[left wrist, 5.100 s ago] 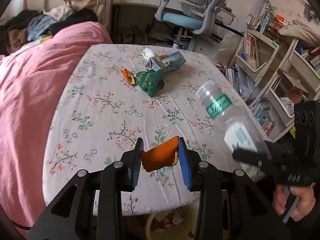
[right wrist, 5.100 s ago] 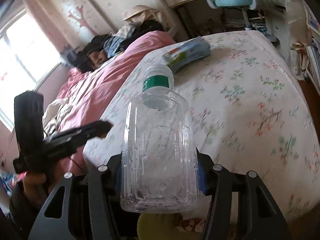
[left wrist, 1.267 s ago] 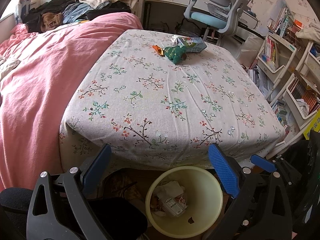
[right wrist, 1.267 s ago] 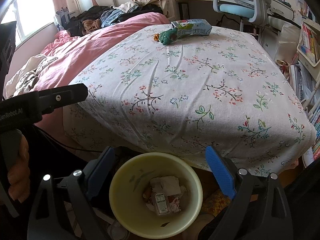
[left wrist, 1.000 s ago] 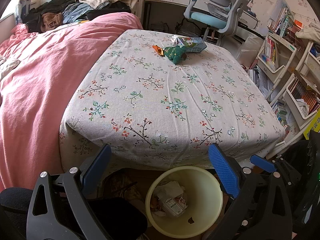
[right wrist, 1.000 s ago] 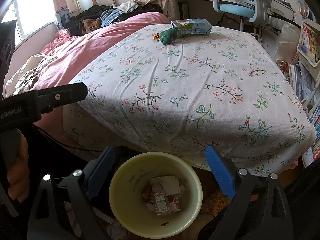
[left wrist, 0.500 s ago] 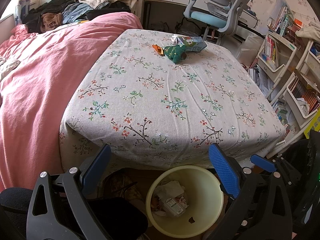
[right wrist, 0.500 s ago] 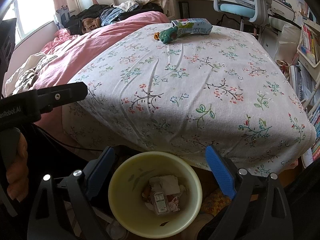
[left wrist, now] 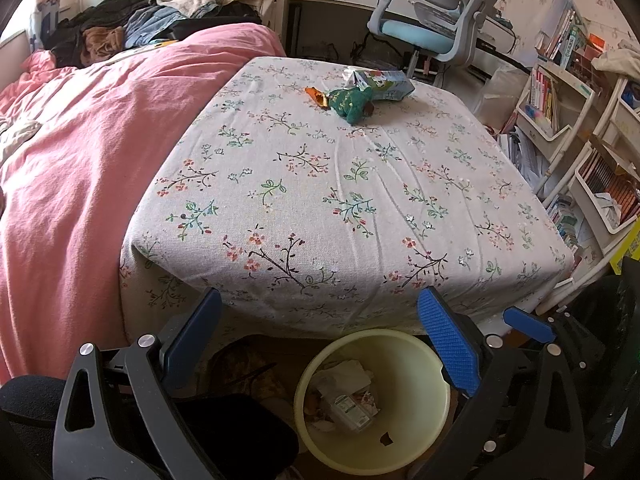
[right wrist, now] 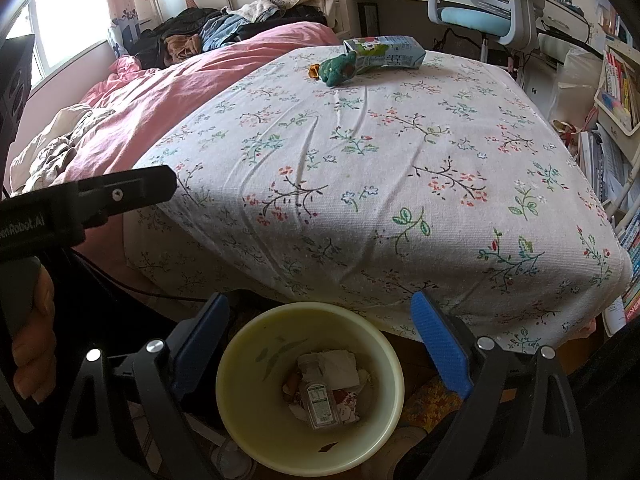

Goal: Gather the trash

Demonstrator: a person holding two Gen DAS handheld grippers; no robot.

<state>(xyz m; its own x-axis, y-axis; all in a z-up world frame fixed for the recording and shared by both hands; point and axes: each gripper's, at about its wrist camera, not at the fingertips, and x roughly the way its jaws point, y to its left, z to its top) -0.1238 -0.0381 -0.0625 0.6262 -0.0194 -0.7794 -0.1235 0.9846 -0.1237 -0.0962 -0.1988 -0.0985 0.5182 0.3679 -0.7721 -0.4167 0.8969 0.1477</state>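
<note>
While both tongs hang over the yellow bin (right wrist: 310, 392), neither grips anything: left tongs (left wrist: 318, 332) spread wide, right tongs (right wrist: 320, 338) likewise wide apart, blue pads bare.

Done so far, judging by bin contents: a clear plastic bottle (right wrist: 320, 400) lies at the bottom among crumpled white paper (right wrist: 334, 364) and other scraps too small to identify. Bin sits on the floor, just below the near edge of the desk (left wrist: 360, 208) with its floral cloth.

Left to do: three pieces of trash at the far end of the desk, well apart from the bin. A blue-and-green carton (left wrist: 386, 82) on its side; a crumpled green wrapper (left wrist: 352, 100) touching or just in front of it; a small orange scrap (left wrist: 316, 96) beside the wrapper on its left. Near half of the cloth is bare.

Estimate: roughly mid-task. Both tongs are free for a reach across to the far cluster.
</note>
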